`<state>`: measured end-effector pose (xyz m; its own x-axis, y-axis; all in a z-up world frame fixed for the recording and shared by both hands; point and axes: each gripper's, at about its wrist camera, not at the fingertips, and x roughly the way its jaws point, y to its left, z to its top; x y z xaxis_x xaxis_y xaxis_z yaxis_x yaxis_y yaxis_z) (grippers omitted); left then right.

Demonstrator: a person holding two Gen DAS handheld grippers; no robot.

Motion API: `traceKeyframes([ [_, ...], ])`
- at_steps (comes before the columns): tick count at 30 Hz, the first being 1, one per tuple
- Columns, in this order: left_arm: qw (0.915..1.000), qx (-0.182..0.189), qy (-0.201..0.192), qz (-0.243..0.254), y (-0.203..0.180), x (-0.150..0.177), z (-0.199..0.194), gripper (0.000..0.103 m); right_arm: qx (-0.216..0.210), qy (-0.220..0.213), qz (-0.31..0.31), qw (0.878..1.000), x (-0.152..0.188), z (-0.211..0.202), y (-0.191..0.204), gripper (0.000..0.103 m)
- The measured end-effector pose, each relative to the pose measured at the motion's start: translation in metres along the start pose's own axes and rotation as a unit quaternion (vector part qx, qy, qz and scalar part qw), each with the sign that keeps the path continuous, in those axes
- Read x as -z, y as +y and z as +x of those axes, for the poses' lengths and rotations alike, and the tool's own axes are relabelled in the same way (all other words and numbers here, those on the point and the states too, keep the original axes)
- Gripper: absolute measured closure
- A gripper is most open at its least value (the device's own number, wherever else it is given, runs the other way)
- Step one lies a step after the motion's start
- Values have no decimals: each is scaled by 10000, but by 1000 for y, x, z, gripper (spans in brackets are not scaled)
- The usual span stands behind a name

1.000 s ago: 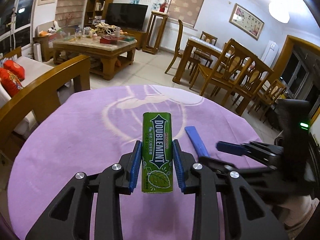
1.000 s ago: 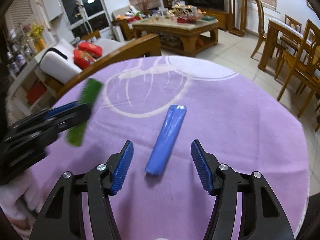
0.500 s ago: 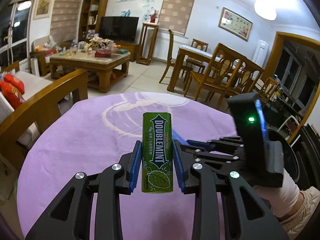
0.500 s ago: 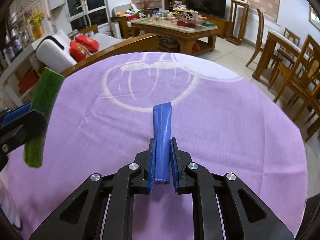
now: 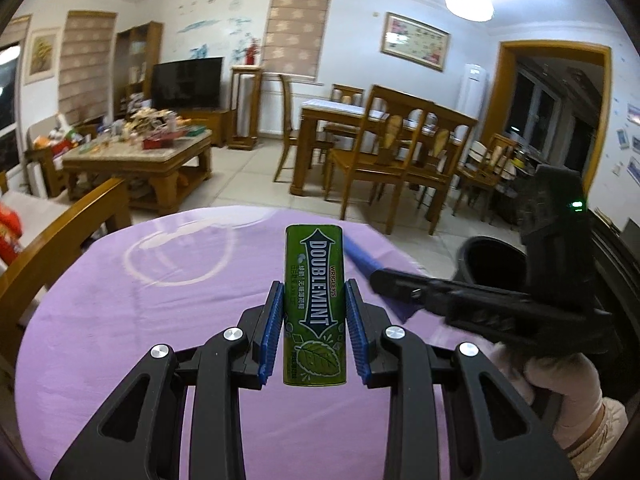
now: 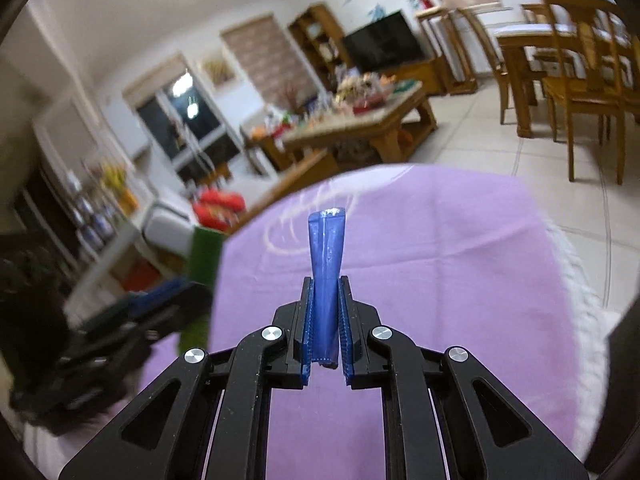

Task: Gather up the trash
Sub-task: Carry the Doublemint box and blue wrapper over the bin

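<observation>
Both items lifted above the purple table (image 5: 120, 320): left gripper (image 5: 314, 334) clamped on the green gum pack (image 5: 314, 304), right gripper (image 6: 325, 328) pinching the blue wrapper (image 6: 326, 256); deposit in the black bin (image 5: 490, 260) apparently remains

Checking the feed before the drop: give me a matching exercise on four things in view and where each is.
1. Doublemint pack
2. blue wrapper
3. black bin
4. purple cloth

A. on the floor past the table edge
B. clamped in the right gripper
C. spread over the table
D. clamped in the left gripper

Pairs: 1-D, 2-B, 3-A, 4-C
</observation>
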<state>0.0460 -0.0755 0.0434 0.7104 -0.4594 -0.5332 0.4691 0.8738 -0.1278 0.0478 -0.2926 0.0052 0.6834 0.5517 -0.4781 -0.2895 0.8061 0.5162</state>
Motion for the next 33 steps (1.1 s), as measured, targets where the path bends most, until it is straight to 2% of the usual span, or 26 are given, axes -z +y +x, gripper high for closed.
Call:
traceKeyframes([
  [7, 9980, 429, 131, 454, -69, -4, 29, 72, 152, -1002, 534, 9934, 12, -119, -59, 91],
  [11, 9947, 723, 216, 696, -115, -4, 48, 72, 414, -1577, 822, 9832, 20, -186, -102, 91],
  [17, 9858, 1179, 426, 1114, -183, 0, 81, 72, 935, -2206, 1242, 9629, 35, -258, -169, 91],
  [25, 9684, 1833, 639, 1566, -257, 17, 123, 72, 1416, -2600, 1745, 9391, 61, -314, -248, 91],
  [33, 9587, 2002, 851, 1832, -281, 34, 150, 72, 1684, -2679, 2120, 9246, 77, -320, -300, 91],
])
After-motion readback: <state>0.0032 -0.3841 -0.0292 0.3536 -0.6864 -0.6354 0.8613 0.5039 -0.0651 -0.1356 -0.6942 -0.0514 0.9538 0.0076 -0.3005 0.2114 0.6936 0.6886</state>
